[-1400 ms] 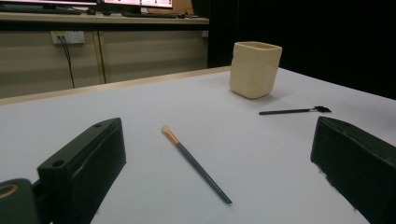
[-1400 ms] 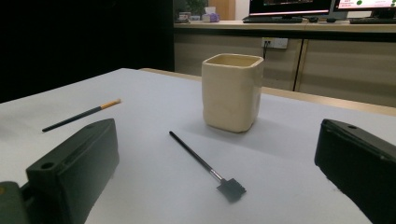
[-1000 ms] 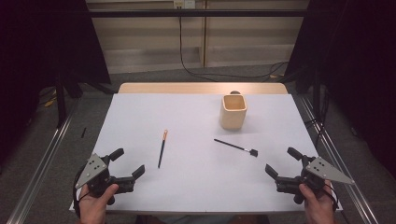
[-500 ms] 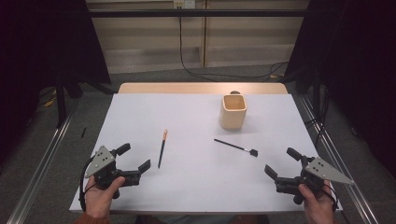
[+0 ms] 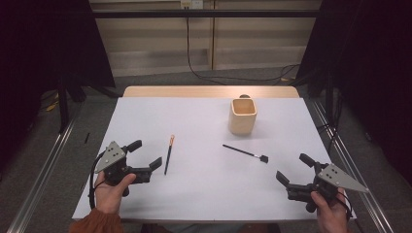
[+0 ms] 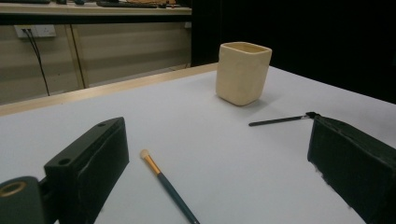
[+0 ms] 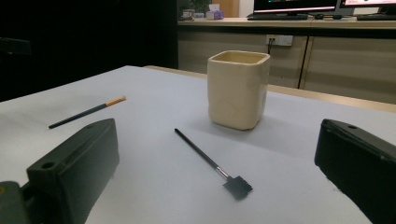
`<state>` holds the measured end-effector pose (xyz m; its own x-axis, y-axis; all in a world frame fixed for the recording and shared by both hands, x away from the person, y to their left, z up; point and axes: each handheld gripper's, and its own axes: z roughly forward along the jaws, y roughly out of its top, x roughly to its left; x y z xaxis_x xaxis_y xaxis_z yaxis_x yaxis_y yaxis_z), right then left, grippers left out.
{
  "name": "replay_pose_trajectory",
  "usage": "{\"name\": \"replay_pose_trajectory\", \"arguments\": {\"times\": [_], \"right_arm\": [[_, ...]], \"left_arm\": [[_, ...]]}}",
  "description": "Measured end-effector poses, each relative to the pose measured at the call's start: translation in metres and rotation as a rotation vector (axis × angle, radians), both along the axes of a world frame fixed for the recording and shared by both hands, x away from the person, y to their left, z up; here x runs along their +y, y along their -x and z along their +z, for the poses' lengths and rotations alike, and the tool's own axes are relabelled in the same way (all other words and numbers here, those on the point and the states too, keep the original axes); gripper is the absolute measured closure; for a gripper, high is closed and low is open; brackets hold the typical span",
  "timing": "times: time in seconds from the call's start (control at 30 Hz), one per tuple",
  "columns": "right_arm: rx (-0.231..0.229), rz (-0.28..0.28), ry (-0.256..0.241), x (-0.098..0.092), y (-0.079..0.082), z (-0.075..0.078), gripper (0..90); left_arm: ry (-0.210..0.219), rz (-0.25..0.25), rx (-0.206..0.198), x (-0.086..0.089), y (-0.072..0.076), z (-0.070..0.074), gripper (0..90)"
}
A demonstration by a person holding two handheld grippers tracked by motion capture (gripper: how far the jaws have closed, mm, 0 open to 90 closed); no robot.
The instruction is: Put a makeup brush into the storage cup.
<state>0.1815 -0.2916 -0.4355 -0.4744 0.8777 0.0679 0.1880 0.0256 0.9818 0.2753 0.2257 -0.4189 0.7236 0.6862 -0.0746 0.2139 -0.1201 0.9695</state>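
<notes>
Left matte-black two-jaw gripper [image 5: 145, 154] is held wide open w/ nothing gripped, the slim dark-handled brush with orange ferrule and pale tip [image 5: 168, 155] lying flat just at its 3 o'clock. Right black gripper [image 5: 293, 168] is likewise spread wide & empty; the thin black wand with a small square comb head [image 5: 245, 153] lies at its 11 o'clock. Both are seen on the smooth white sheet [image 5: 204, 194], the cream, rounded-square ceramic cup [image 5: 242, 116] upright at 12.

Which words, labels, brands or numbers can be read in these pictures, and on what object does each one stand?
None can be read.
The cream cup, the two brushes, the white table cover and both grippers carry no visible writing.
The monitors behind the table are too blurred to read.
</notes>
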Motion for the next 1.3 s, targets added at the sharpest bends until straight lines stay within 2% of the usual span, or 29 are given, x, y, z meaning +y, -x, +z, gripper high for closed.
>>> {"name": "replay_pose_trajectory", "arguments": {"times": [0.07, 0.17, 0.2, 0.47, 0.53, 0.6, 0.73, 0.97, 1.0, 1.07, 1.1, 1.2, 1.3], "right_arm": [[-0.001, -0.004, 0.002, 0.000, 0.000, 0.000, 0.0], [0.001, -0.003, -0.001, 0.000, 0.000, 0.000, 0.0], [0.000, -0.005, 0.001, 0.000, 0.000, 0.000, 0.0], [0.006, -0.006, -0.001, 0.000, -0.001, -0.001, 0.0], [0.006, -0.007, 0.006, 0.000, -0.001, -0.001, 0.0], [0.006, -0.008, 0.002, 0.000, -0.001, -0.001, 0.0], [0.004, -0.006, 0.001, 0.000, -0.001, -0.001, 0.0], [0.005, -0.010, 0.007, 0.001, -0.001, -0.001, 0.0], [0.004, -0.013, 0.007, 0.001, -0.001, -0.001, 0.0], [-0.001, -0.017, 0.003, 0.000, 0.000, 0.000, 0.0], [0.000, -0.018, 0.002, 0.000, 0.000, 0.000, 0.0], [0.002, -0.014, 0.000, 0.000, 0.000, 0.000, 0.0], [0.000, -0.014, 0.002, 0.000, 0.000, 0.000, 0.0]], "left_arm": [[0.009, 0.000, -0.002, -0.001, -0.002, 0.001, 5.2], [0.000, 0.007, -0.012, -0.002, -0.004, 0.004, 5.2], [0.008, 0.006, -0.004, -0.002, -0.006, 0.006, 5.2], [-0.014, 0.007, -0.027, -0.008, -0.018, 0.012, 5.1], [0.002, 0.017, -0.020, -0.010, -0.025, 0.012, 4.8], [-0.002, 0.025, -0.017, -0.010, -0.028, 0.011, 4.8], [-0.004, 0.058, 0.019, -0.011, -0.040, 0.008, 4.1], [0.005, 0.057, 0.031, -0.013, -0.052, 0.014, 2.9], [0.001, 0.056, 0.028, -0.014, -0.054, 0.015, 2.9], [-0.035, 0.051, 0.060, -0.016, -0.057, 0.018, 2.8], [-0.045, 0.045, 0.063, -0.017, -0.059, 0.019, 2.8], [-0.051, 0.038, 0.047, -0.023, -0.064, 0.023, 2.1], [-0.060, 0.042, 0.055, -0.026, -0.067, 0.024, 1.9]]}}
